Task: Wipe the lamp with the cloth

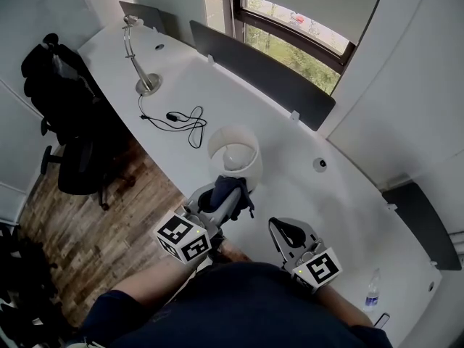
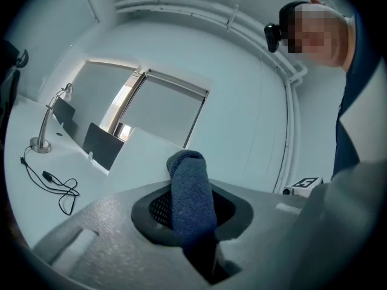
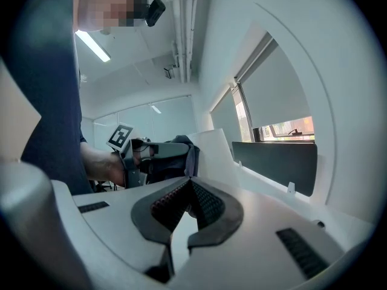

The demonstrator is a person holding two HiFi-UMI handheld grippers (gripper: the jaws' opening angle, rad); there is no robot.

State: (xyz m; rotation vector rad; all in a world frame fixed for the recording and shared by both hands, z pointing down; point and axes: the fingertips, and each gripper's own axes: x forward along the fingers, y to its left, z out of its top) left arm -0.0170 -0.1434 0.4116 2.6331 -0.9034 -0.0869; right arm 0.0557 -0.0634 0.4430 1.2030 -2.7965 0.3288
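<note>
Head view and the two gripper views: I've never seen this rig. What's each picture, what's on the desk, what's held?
No robot: a person holds handheld tongs in each hand. The head view looks down from their head; each gripper view rides on one pair. The left tongs pinch a dark blue cloth by the white lamp on the desk. The right tongs are shut, empty. Farther off: a slim desk lamp and a black cable.

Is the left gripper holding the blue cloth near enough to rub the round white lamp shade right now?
Probably yes. The left gripper, shut on the dark blue woven cloth, sits right by the near side of the round white lamp shade, with nothing between them. I cannot tell whether they touch.
</note>
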